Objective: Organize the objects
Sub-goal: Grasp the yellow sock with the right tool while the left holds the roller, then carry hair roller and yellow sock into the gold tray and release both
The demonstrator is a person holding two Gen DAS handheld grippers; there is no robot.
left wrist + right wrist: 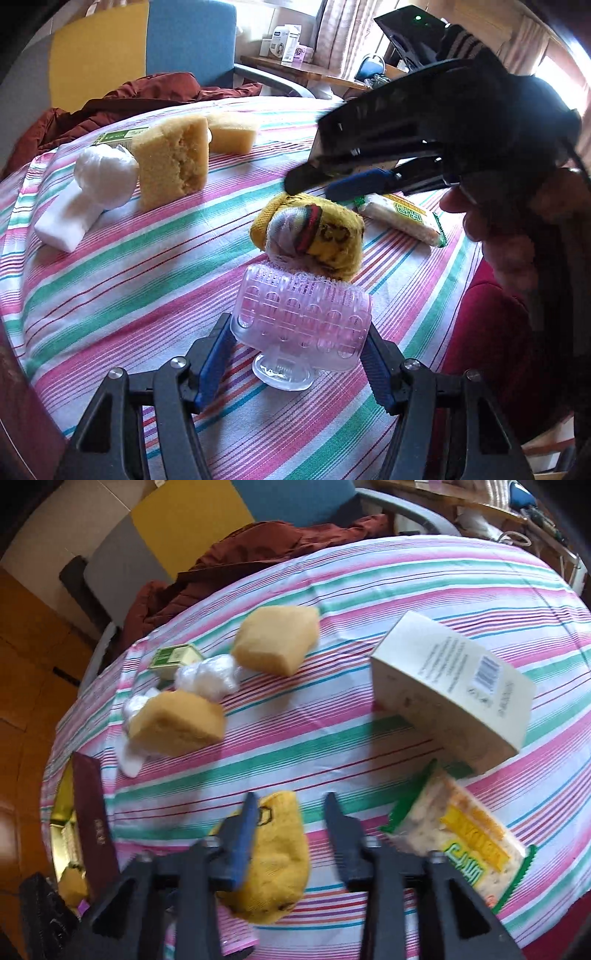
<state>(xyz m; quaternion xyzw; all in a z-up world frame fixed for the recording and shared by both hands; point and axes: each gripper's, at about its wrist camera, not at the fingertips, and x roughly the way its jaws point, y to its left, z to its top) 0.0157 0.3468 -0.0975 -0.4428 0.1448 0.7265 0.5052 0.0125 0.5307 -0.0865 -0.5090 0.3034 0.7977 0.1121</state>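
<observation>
Background: rust-red quilted jacket [122, 99] beside table; blue-and-yellow chair [147, 44]; 3 boxes [284, 42] on wooden shelf [306, 72].

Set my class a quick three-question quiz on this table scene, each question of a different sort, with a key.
1. True or false: the left gripper has nothing between its fingers.
2. What lies directly under the open right gripper? A) a yellow sock bundle B) a banana C) a mug
3. Fill in: ___ yellow sponges lie on the striped tablecloth.

Key
1. False: it clamps a clear pink brush.
2. A
3. Two
</observation>
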